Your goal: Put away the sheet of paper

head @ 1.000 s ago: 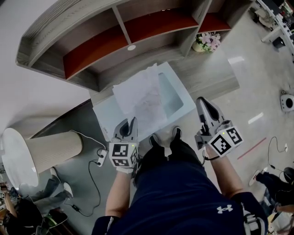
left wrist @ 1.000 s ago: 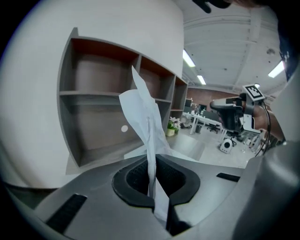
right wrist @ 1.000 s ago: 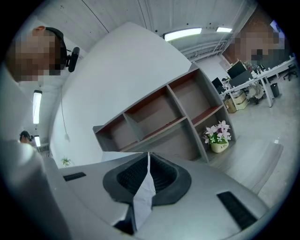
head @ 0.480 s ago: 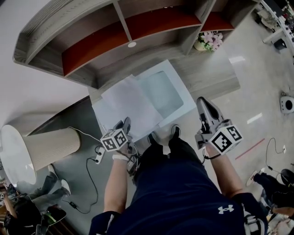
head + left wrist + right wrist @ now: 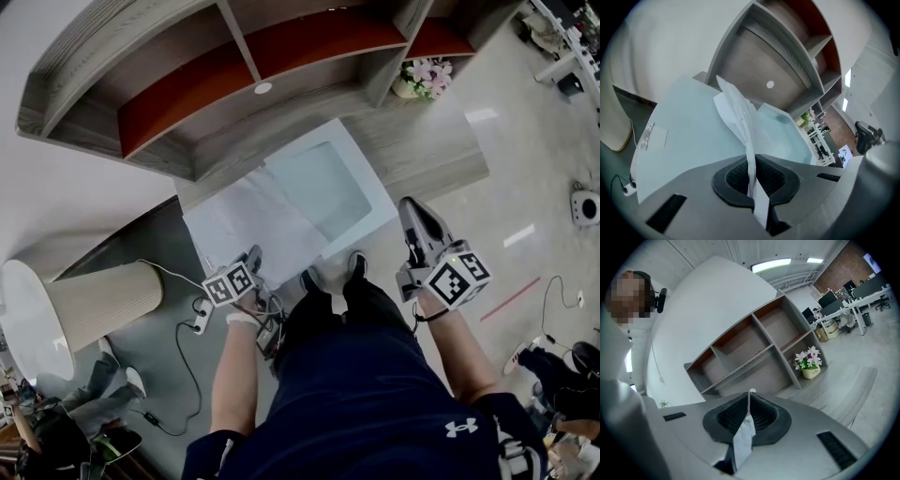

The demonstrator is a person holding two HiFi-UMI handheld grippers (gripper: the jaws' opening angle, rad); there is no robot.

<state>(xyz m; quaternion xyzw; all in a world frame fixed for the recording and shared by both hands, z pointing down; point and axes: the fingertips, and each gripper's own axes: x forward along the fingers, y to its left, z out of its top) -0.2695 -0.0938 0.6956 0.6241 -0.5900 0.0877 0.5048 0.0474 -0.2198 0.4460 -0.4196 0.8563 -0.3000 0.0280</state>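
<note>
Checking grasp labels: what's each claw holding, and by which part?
Left claw pinches the sheet of paper by its near edge; right claw shut, empty.

Shelf unit [image 5: 234, 84] blocks far side, ribbed column [image 5: 103, 305] left, open floor [image 5: 525, 187] right

A curved grey shelf unit [image 5: 187, 105] with red-backed compartments filled the head view from 10 to 1 o'clock. A pot of pink flowers [image 5: 420, 80] stood by its end at 1 o'clock. A ribbed beige cylinder [image 5: 103, 305] showed at 9 o'clock, with a white power strip [image 5: 200, 322] near it. A round white device [image 5: 585, 207] sat on the floor at 3 o'clock.
</note>
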